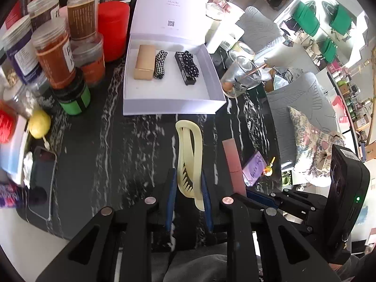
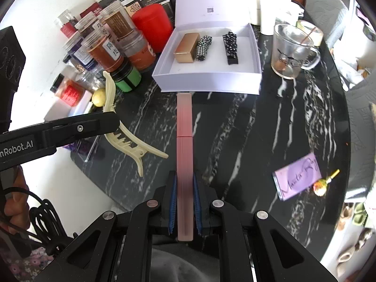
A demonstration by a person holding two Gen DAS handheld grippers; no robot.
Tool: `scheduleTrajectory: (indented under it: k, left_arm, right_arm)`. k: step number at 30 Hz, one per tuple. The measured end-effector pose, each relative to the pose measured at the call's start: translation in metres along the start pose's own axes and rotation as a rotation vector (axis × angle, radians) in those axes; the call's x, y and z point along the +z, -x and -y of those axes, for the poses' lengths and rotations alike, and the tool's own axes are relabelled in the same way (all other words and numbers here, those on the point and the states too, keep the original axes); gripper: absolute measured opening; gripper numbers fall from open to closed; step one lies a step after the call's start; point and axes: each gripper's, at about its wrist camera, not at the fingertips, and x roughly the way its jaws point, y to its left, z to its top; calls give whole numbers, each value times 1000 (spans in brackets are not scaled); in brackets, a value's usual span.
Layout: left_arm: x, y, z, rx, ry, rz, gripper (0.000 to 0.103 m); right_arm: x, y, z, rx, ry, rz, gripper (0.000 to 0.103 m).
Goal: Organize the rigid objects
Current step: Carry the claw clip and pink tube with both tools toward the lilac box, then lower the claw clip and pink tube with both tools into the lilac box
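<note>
1. Cream plastic fills the middle of the left wrist view: a large hair claw clip [image 1: 189, 162] is clamped between the blue pads of the left gripper [image 1: 189, 183], its toothed end near the pads and its looped end reaching toward the white box [image 1: 172, 107].
2. The box lies open on the black marble table [image 1: 105, 152], lid raised behind it. Inside lie a tan rectangular case [image 1: 143, 62], a black-and-white checked hair clip [image 1: 160, 64] just beside it, and a black dotted hair clip [image 1: 188, 67] set apart to the right.
3. Left of the box stand clear jars [image 1: 55, 51], a red canister [image 1: 112, 30] and a green-banded jar [image 1: 75, 98]; a yellow lemon [image 1: 39, 124] and a phone [image 1: 42, 183] lie nearer the table edge. A glass mug [image 1: 242, 77] is to the right of the box.
4. In the right wrist view, the right gripper [image 2: 184, 202] is closed on a long pink tube [image 2: 185, 141] that points straight at the front wall of the white box [image 2: 206, 83], its tip just short of it.
5. The left gripper [image 2: 110, 121] enters from the left, holding the claw clip [image 2: 124, 131] above the table edge.
6. A purple card [image 2: 297, 176] and a small yellow-tipped trinket [image 2: 325, 182] lie on the table to the right, well apart from the box; the glass mug [image 2: 291, 51] stands beside the box's right wall.
</note>
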Motion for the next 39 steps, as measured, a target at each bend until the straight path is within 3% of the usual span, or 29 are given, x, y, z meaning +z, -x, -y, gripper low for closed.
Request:
scheduleTrajectory:
  k: [13, 23, 31, 39]
  left_arm:
    - [48, -22, -27, -24, -10, -53, 21]
    - [97, -38, -29, 4, -85, -63, 21]
    - [134, -59, -38, -58, -72, -112, 21]
    - [159, -75, -42, -66, -65, -125, 21]
  right_arm:
    - [44, -25, -2, -25, -35, -22, 13]
    - [85, -37, 10, -50, -79, -15, 13]
    - [116, -46, 21, -70, -117, -16, 13]
    - [140, -59, 31, -76, -132, -26, 13]
